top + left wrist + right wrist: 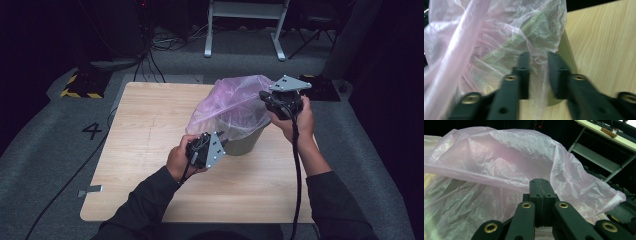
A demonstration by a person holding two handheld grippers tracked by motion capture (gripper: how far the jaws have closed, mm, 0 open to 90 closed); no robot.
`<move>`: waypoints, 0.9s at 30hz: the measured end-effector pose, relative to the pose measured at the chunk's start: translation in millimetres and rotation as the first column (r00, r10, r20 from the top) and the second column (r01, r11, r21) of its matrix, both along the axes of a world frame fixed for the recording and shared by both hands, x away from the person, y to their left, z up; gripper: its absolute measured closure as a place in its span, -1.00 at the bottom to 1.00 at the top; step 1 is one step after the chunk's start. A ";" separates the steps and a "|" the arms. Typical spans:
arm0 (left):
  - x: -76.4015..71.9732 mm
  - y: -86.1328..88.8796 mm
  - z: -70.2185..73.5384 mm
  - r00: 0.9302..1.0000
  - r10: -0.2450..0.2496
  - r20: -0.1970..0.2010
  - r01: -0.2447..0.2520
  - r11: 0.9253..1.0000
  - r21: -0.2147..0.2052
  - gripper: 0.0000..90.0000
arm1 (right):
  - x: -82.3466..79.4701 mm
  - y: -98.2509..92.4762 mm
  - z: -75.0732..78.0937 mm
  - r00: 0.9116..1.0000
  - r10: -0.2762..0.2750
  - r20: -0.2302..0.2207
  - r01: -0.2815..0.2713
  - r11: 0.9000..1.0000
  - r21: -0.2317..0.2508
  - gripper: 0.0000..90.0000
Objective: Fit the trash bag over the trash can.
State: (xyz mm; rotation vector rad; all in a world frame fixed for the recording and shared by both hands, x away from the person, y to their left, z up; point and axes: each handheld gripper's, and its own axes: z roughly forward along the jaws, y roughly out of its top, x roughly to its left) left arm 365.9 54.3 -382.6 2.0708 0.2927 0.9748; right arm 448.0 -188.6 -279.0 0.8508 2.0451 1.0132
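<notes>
Though loose over the bin [248, 140], pink bag [235, 102] between parted left tool [538, 72], clamped by right tool [541, 195].

sleeves [150, 205]: dark, long | left tool [538, 62]: black jaws, brass screws | top plate [216, 149]: grey, probably three-cornered
</notes>
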 end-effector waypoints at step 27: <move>-8.5 50.8 -2.2 0.962 -0.211 -0.174 0.185 0.971 -0.152 -0.32 | 36.8 -42.1 -4.2 0.994 -0.112 0.016 0.112 0.993 0.048 0.91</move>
